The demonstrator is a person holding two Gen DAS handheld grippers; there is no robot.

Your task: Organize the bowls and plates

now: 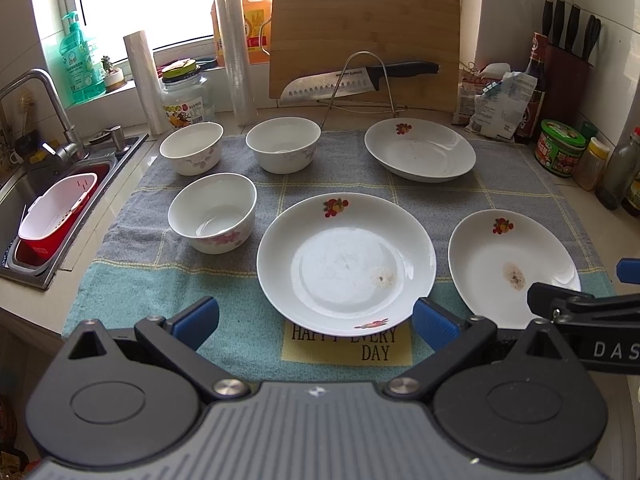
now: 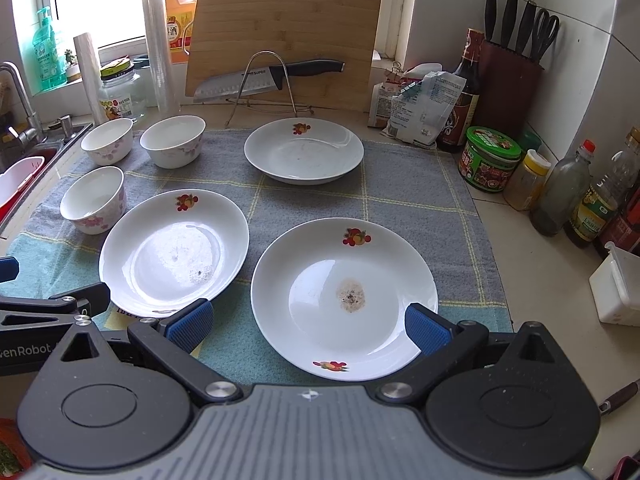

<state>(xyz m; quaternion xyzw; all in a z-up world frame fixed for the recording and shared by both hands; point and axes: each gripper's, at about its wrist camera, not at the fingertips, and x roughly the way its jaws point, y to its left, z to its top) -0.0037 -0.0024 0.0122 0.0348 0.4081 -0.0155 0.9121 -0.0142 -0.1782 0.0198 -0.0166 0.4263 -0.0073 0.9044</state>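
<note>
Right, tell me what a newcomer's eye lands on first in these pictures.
Three white plates with fruit prints spread over the grey-and-teal towel: the centre plate, the brown-stained right plate and the far plate. Three flowered bowls cluster at left near the sink. Behind them a large knife rests against the upright bamboo board.

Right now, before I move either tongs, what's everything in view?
Bowls: three, white with pink flowers, cloth's left side.
Plates: three, white with fruit motif, centre, right, far right.
Cloth: one, grey and teal, on counter.
Cutting board: one, wooden, upright at back.
Knife: one, black handle, on wire rack.
Knife block: one, dark, back right.
Jars and bottles: several, right edge.
Sink: left.
Left tongs: open, empty.
Right tongs: open, empty.
</note>
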